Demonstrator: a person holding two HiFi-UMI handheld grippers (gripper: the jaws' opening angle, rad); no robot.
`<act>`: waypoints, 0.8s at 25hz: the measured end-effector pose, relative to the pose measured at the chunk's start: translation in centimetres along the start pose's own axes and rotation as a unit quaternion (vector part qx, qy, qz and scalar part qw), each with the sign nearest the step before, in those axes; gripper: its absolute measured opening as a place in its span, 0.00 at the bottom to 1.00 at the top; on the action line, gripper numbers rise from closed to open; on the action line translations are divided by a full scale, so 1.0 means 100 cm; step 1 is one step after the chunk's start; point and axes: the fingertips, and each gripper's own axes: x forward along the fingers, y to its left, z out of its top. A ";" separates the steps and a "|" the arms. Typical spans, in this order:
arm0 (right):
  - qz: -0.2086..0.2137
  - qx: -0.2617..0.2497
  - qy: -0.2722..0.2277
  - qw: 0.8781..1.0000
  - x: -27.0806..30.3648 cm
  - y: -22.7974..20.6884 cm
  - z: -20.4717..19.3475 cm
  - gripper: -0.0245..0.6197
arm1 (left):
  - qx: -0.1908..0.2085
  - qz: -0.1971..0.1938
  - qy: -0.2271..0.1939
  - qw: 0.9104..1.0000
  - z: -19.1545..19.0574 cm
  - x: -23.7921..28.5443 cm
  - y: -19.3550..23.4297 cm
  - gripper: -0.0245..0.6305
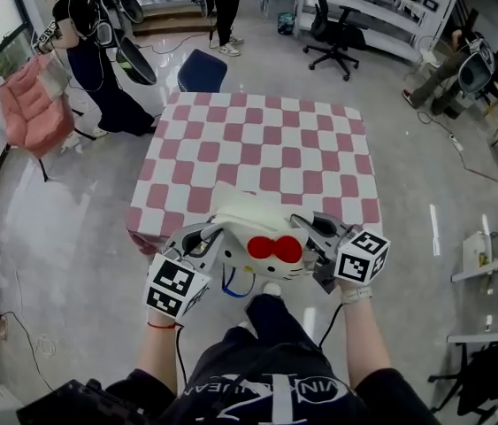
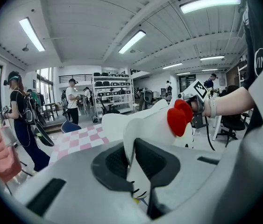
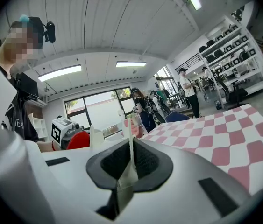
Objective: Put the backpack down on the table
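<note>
A white cat-face backpack (image 1: 262,237) with a red bow (image 1: 275,249) hangs in the air between both grippers, over the near edge of the pink-and-white checked table (image 1: 266,149). My left gripper (image 1: 209,239) is shut on the backpack's left side; its jaws pinch a white flap (image 2: 130,146) in the left gripper view. My right gripper (image 1: 312,235) is shut on the right side, with a thin white edge (image 3: 130,157) squeezed between its jaws. The red bow (image 2: 178,116) shows beyond the left jaws.
A dark blue chair (image 1: 202,71) stands at the table's far side. A pink chair (image 1: 29,104) and a person in black (image 1: 89,51) are at the far left. An office chair (image 1: 333,34) and shelving (image 1: 390,7) are at the back right. Grey floor surrounds the table.
</note>
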 end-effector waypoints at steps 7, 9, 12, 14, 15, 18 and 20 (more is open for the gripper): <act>0.020 -0.003 -0.005 1.000 0.027 -0.030 0.023 0.05 | -0.001 0.020 -0.005 1.000 0.019 0.026 0.034 0.08; 0.024 -0.004 -0.004 1.000 0.034 -0.038 0.029 0.05 | 0.000 0.025 -0.001 1.000 0.024 0.032 0.042 0.08; 0.029 -0.004 -0.003 1.000 0.046 -0.050 0.037 0.05 | 0.001 0.032 0.002 0.999 0.031 0.042 0.056 0.08; 0.030 -0.003 0.000 1.000 0.052 -0.061 0.042 0.05 | 0.002 0.035 0.005 0.999 0.035 0.052 0.064 0.08; 0.030 -0.002 0.001 1.000 0.054 -0.068 0.043 0.05 | 0.002 0.035 0.006 0.999 0.035 0.058 0.066 0.08; 0.032 -0.001 0.003 0.999 0.062 -0.083 0.046 0.05 | -0.001 0.035 0.006 0.999 0.036 0.071 0.074 0.08; 0.035 -0.004 0.004 0.999 0.067 -0.087 0.047 0.05 | -0.003 0.038 0.005 0.999 0.036 0.074 0.079 0.08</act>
